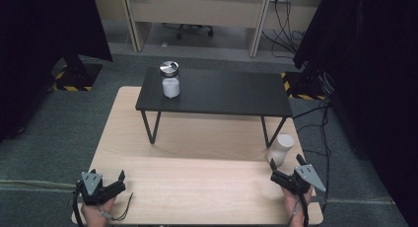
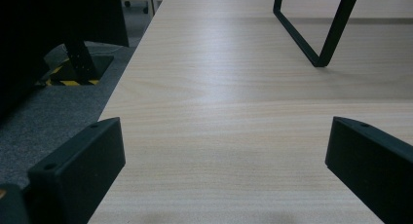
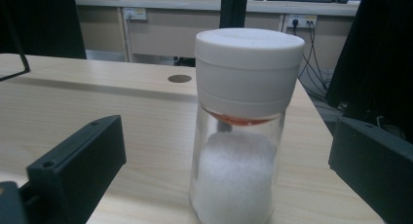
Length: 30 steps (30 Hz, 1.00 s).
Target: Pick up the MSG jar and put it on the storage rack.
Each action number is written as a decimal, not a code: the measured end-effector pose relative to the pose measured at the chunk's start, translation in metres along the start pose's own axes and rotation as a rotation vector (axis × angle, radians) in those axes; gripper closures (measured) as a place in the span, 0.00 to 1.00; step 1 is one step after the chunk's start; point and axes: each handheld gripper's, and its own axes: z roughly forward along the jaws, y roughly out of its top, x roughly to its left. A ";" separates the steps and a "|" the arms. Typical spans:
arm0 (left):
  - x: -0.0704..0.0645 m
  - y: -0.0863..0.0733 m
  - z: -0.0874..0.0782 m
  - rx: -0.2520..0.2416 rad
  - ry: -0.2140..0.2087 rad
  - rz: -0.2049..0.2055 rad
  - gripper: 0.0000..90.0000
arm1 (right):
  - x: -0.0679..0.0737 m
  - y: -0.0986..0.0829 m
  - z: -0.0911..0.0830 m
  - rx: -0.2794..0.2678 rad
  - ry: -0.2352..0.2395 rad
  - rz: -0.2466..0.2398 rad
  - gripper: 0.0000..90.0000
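My left gripper [image 1: 114, 183] sits low at the desk's near left corner, held from below by my left hand [image 1: 94, 212], its fingers [image 2: 78, 170] spread wide with nothing between them. My right gripper [image 1: 285, 169] sits at the near right corner (grey plate up, cable trailing back), gripped by my right hand [image 1: 295, 202], fingers [image 3: 80, 158] likewise parted, closed on nothing.

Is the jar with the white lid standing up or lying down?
Standing up. The jar rests on its base on the wooden table, white lid on top, white grains settled at the bottom, between the right gripper's open jaws.
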 end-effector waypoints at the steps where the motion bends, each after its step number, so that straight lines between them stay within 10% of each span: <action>1: 0.000 0.000 0.000 0.000 0.000 0.000 0.00 | 0.001 0.001 0.002 0.002 -0.001 -0.007 0.00; 30: -0.002 -0.001 0.000 -0.004 0.005 0.010 0.00 | -0.008 0.028 0.036 0.012 -0.015 0.038 0.02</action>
